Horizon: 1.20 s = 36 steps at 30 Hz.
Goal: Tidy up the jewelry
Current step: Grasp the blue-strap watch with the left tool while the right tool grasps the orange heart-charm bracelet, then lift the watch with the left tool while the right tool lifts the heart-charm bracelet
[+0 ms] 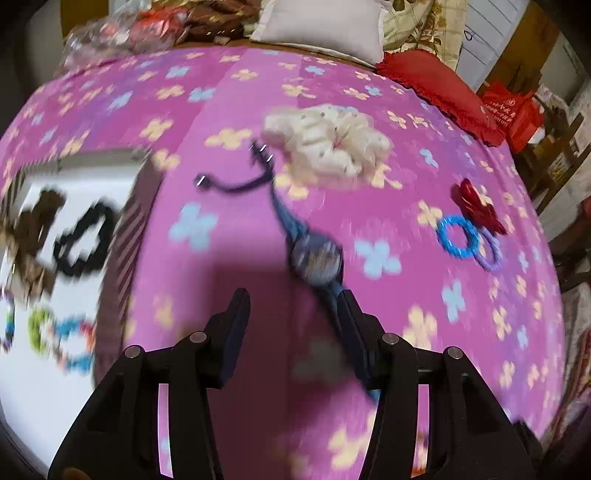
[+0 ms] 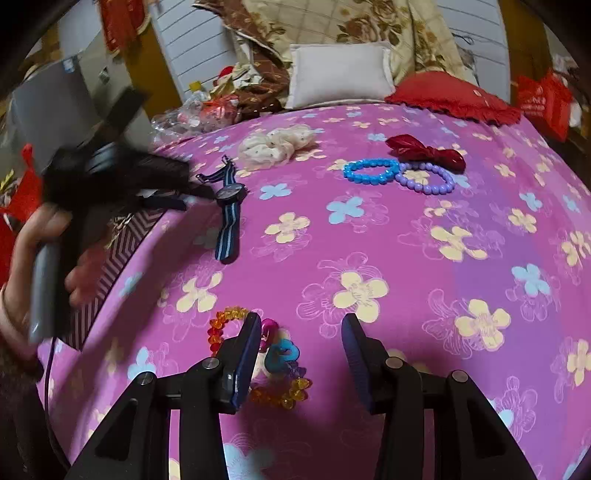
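A blue striped watch point(image 1: 314, 254) lies on the pink flowered bedspread, also seen in the right wrist view point(image 2: 229, 218). My left gripper point(image 1: 295, 306) is open just short of it, its right finger touching the strap; the view is blurred. The left gripper also shows in the right wrist view point(image 2: 177, 192). A white-lined box point(image 1: 55, 258) at left holds a black bracelet point(image 1: 85, 240) and several coloured ones. My right gripper point(image 2: 299, 332) is open and empty, beside an orange bead bracelet point(image 2: 258, 365) with pink and blue clips. A blue bracelet point(image 2: 369, 171), a purple bracelet point(image 2: 424, 181), a red bow point(image 2: 424, 151) and a cream scrunchie point(image 2: 277, 144) lie farther back.
A white pillow point(image 2: 340, 74), a red cushion point(image 2: 454, 96) and folded floral bedding point(image 2: 351, 26) lie at the head of the bed. Plastic-wrapped items point(image 2: 199, 110) sit at the back left. A red bag point(image 2: 543, 99) stands at the right.
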{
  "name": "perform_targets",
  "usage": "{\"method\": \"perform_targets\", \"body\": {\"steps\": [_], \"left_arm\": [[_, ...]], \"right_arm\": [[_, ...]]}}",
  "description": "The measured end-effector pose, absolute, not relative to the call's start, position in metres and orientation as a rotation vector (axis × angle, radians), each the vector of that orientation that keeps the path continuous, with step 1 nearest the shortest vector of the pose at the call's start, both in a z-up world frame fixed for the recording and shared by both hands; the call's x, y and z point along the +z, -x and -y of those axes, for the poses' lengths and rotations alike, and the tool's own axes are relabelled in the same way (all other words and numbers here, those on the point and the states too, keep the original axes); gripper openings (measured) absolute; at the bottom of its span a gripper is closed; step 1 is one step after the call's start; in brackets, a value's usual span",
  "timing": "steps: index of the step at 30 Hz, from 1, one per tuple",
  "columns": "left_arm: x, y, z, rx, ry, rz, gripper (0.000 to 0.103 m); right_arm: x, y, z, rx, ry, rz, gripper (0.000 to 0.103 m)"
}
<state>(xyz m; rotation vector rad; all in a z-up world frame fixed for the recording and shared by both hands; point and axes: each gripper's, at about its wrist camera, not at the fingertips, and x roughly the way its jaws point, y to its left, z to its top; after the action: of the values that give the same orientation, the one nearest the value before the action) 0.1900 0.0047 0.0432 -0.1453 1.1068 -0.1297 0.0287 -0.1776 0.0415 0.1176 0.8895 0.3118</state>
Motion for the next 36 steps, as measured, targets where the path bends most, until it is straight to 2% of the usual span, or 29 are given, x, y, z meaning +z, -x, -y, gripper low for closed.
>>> {"method": "perform_targets", "body": {"steps": [6, 13, 14, 15, 18, 29, 33, 36], "left_arm": [[0.027, -0.227, 0.015, -0.127, 0.108, -1.139, 0.049], [0.021, -0.232, 0.038, -0.071, -0.05, -1.108, 0.054], [0.022, -0.23, 0.04, -0.066, -0.063, -1.096, 0.052], [0.022, -0.228, 0.039, -0.071, -0.045, -1.095, 0.043], [0.023, -0.22, 0.036, -0.074, -0.03, -1.113, 0.04], [0.026, -0.083, 0.01, -0.204, -0.005, -1.123, 0.04], [0.026, -0.052, 0.011, -0.217, -0.011, -1.085, 0.041], [0.025, -0.043, 0.01, -0.228, -0.008, -1.054, 0.041]], "right_arm": [[0.036, -0.032, 0.176, 0.36, -0.128, -0.898, 0.043], [0.033, -0.033, 0.177, 0.374, -0.141, -0.908, 0.043], [0.033, -0.033, 0.177, 0.373, -0.139, -0.909, 0.043], [0.033, -0.032, 0.176, 0.373, -0.137, -0.908, 0.043], [0.033, -0.032, 0.175, 0.378, -0.127, -0.907, 0.043], [0.034, -0.025, 0.162, 0.372, -0.044, -0.905, 0.043], [0.033, -0.023, 0.145, 0.315, 0.074, -0.908, 0.043], [0.033, -0.018, 0.127, 0.316, 0.167, -0.899, 0.033]]}}
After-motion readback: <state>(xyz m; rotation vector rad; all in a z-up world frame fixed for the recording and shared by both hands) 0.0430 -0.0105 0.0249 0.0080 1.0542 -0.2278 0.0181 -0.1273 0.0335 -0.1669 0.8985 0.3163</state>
